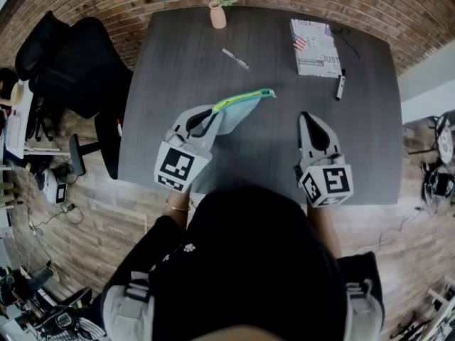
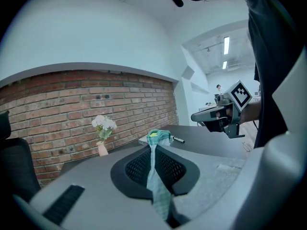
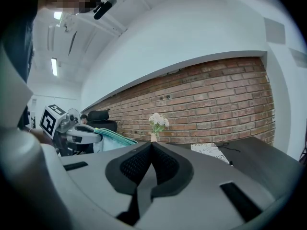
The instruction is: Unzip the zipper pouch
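The zipper pouch (image 1: 240, 112) is light blue with a green-yellow zipper edge. My left gripper (image 1: 212, 114) is shut on its near end and holds it up over the dark table (image 1: 170, 62), the far end pointing right. In the left gripper view the pouch fabric (image 2: 157, 188) runs pinched between the shut jaws and bunches beyond the tips. My right gripper (image 1: 304, 116) is shut with nothing in it, apart from the pouch on its right. In the right gripper view the shut jaws (image 3: 152, 145) hold nothing, and the pouch (image 3: 114, 138) shows at left in the left gripper (image 3: 96, 138).
At the table's far edge stands a pink vase with flowers (image 1: 218, 11). A pen (image 1: 235, 59) lies behind the pouch. A printed booklet (image 1: 315, 47) and a black marker (image 1: 340, 85) lie far right. A black office chair (image 1: 71, 62) stands left of the table.
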